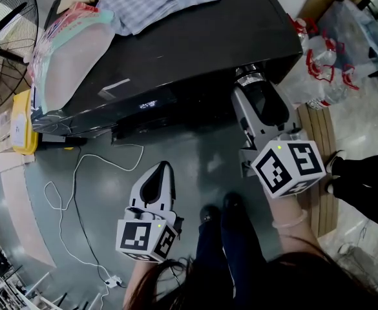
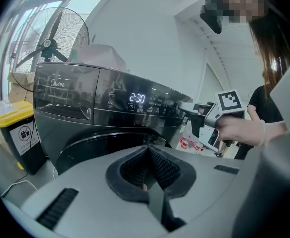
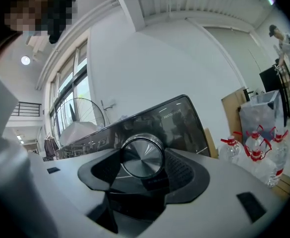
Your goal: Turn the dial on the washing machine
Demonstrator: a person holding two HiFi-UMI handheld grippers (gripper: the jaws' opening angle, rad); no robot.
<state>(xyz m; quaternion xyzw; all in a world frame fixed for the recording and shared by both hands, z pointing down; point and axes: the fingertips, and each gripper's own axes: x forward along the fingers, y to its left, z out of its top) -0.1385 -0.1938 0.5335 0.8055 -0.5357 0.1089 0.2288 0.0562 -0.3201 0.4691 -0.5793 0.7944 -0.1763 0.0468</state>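
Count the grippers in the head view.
2. The left gripper is low at centre, over the floor; the right gripper grips the dial on the washing machine. None seems hidden.

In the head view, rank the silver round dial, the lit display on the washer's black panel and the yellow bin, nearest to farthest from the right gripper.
1. The silver round dial, gripped between the right gripper's jaws.
2. The lit display, further left on the black panel.
3. The yellow bin, far left, near the picture's edge.
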